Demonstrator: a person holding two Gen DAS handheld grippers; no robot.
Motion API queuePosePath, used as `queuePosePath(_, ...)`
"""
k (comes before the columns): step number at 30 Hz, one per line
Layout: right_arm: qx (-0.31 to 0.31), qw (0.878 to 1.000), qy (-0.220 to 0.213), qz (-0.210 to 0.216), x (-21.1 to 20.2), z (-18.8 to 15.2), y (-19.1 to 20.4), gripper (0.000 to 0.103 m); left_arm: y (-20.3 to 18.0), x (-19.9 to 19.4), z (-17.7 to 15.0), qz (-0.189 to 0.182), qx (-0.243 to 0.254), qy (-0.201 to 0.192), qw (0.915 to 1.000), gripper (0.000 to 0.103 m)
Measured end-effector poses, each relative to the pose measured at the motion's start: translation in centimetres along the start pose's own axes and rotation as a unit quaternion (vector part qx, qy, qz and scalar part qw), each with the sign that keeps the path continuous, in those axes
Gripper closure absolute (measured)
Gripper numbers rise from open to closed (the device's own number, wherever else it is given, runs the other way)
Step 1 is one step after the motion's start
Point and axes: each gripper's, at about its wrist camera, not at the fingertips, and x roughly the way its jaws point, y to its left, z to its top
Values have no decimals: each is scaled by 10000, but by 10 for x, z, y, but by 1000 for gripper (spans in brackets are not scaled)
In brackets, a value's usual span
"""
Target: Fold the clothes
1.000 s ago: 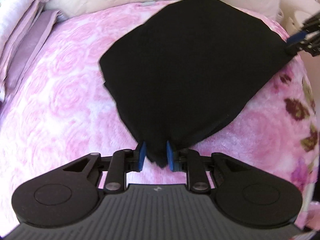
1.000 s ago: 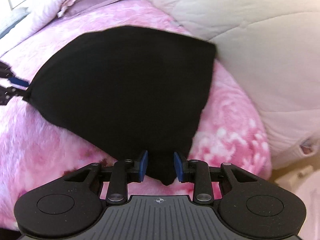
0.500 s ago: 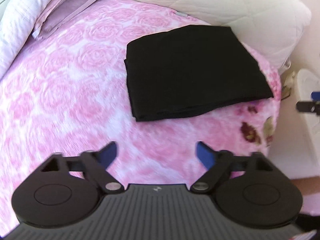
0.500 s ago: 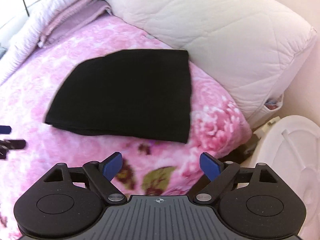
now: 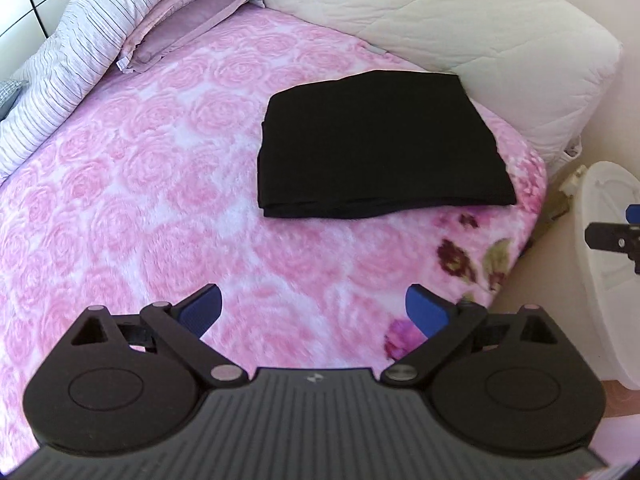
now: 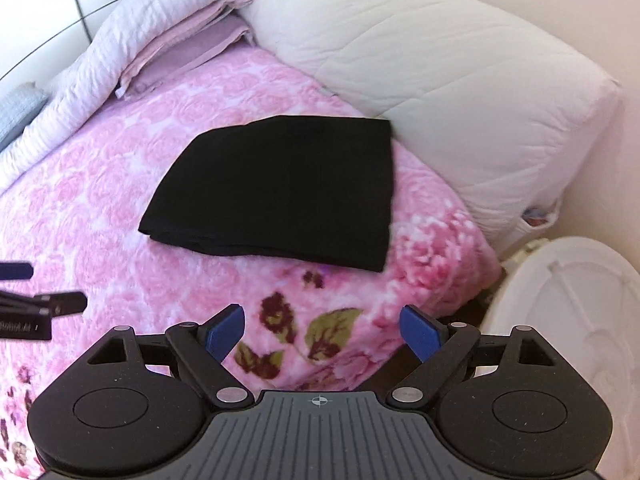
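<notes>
A black garment (image 5: 380,144) lies folded into a flat rectangle on the pink rose-patterned blanket (image 5: 140,184), near the bed's far right corner. It also shows in the right wrist view (image 6: 280,188). My left gripper (image 5: 314,312) is open and empty, held well back from the garment over the blanket. My right gripper (image 6: 322,330) is open and empty, held back over the blanket's flowered edge. The right gripper's tip shows at the right edge of the left wrist view (image 5: 616,236). The left gripper's tip shows at the left edge of the right wrist view (image 6: 36,304).
A large cream quilted pillow (image 5: 460,28) lies behind the garment. Folded lilac and striped bedding (image 5: 120,28) is stacked at the far left. A white round plastic object (image 6: 572,320) stands beside the bed on the right, past the blanket's edge.
Both grippers were shut on corners of the black garment, then let go, opened wide and pulled back. The garment now lies folded flat on the blanket.
</notes>
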Motion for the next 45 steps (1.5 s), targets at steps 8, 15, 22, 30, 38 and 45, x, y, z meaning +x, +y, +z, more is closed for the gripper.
queuePosePath(8,118,9995,-241,150,-37,-5,-5,15,-26,-38,0,35,-230,-146,9996,9)
queuePosePath(15,214,9990,-347,172,-61,-3,-3,15,-32,-62,13,-67,-160,-394,9991,10)
queuePosePath(22,386,9984,-419,65,-71,0,16,15,-24,-77,17,-212,25,-515,9984,10)
queuePosePath(30,491,9979,-425,-71,-78,-8,46,15,0,-80,7,-340,-73,-576,9977,10)
queuePosePath(38,561,9970,-479,-223,-82,-12,74,15,23,-82,0,-420,-185,-621,9970,10)
queuePosePath(45,702,9959,-491,-285,-83,-16,89,15,31,-81,2,-431,-12,-604,9972,10)
